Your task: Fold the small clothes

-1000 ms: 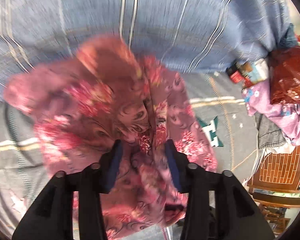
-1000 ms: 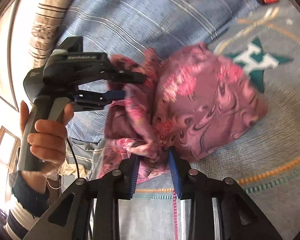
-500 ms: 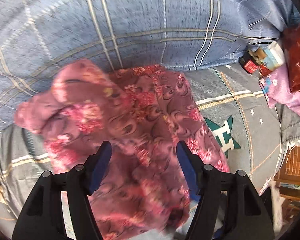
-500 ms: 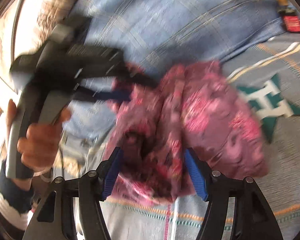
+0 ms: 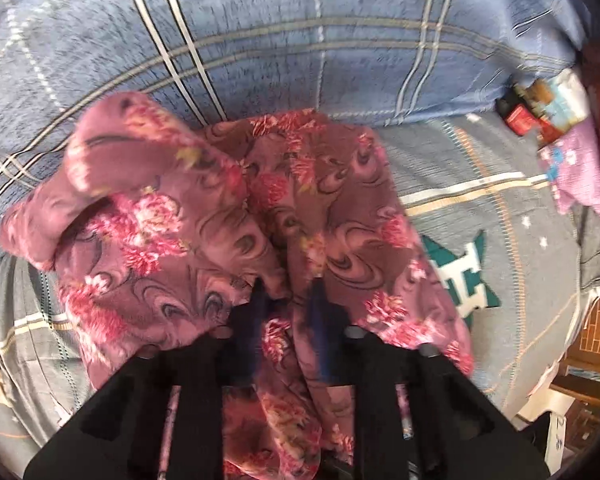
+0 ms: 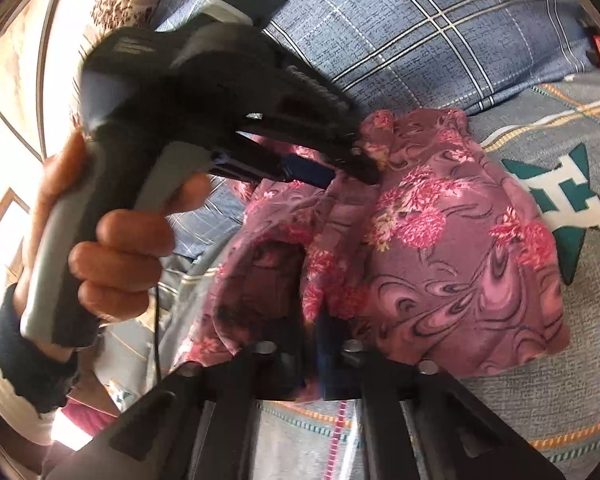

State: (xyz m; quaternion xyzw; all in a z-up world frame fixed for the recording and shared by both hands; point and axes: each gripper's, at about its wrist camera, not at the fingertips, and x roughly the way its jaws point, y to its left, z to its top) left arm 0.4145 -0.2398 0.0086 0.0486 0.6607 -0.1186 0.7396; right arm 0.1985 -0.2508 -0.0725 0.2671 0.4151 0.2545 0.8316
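Mauve floral fabric is filling the middle of both wrist views: a small garment (image 5: pixel 228 240) printed with pink blossoms and dark swirls is lying bunched on a grey bedsheet (image 5: pixel 480 168), its far edge touching a blue plaid quilt (image 5: pixel 300 32). Left tool (image 5: pixel 288 300) is pinching a fold of the cloth, its blue-padded fingers drawn close together with fabric squeezed between them. Right tool (image 6: pixel 308 344) is likewise gripping the near hem, fingers narrowed on a bunched ridge. In the right wrist view the left tool (image 6: pixel 340 168) is reaching in from the side, the person's left hand (image 6: pixel 112 252) wrapping its grey handle, fingertips biting the garment's upper edge. Beside the cloth, a teal star emblem (image 6: pixel 560 208) is showing on the sheet, and small jars (image 5: pixel 524 112) are sitting near a lilac cloth (image 5: pixel 580 176) at the bed's far side.
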